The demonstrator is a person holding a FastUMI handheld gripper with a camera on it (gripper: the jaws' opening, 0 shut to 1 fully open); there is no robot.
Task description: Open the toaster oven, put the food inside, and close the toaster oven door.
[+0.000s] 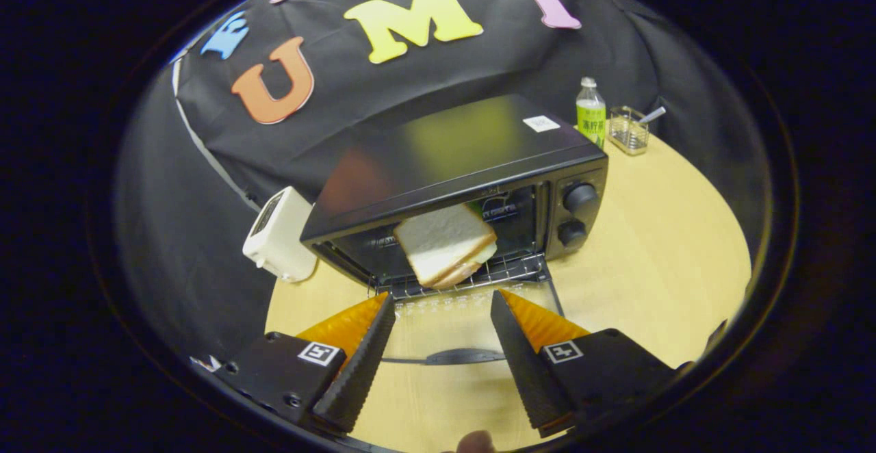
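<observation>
Claw [443, 309] spread wide, nothing between its fingers; it hangs over the lowered glass door [472, 330] of the toaster oven [465, 186]. Sandwich [446, 244] lies tilted on the wire rack [493, 272] just inside the mouth, beyond the fingertips. Oven sits mid-worktop [671, 261], toward the back edge.

Sandwich is done with: soft, light, easily crushed, so leave it be. Your business is probably the door. It looks stiff, hinged at the oven's base, glass slick. Take it by the dark handle [460, 356] at its free edge, between your fingers now, and lift from below.
</observation>
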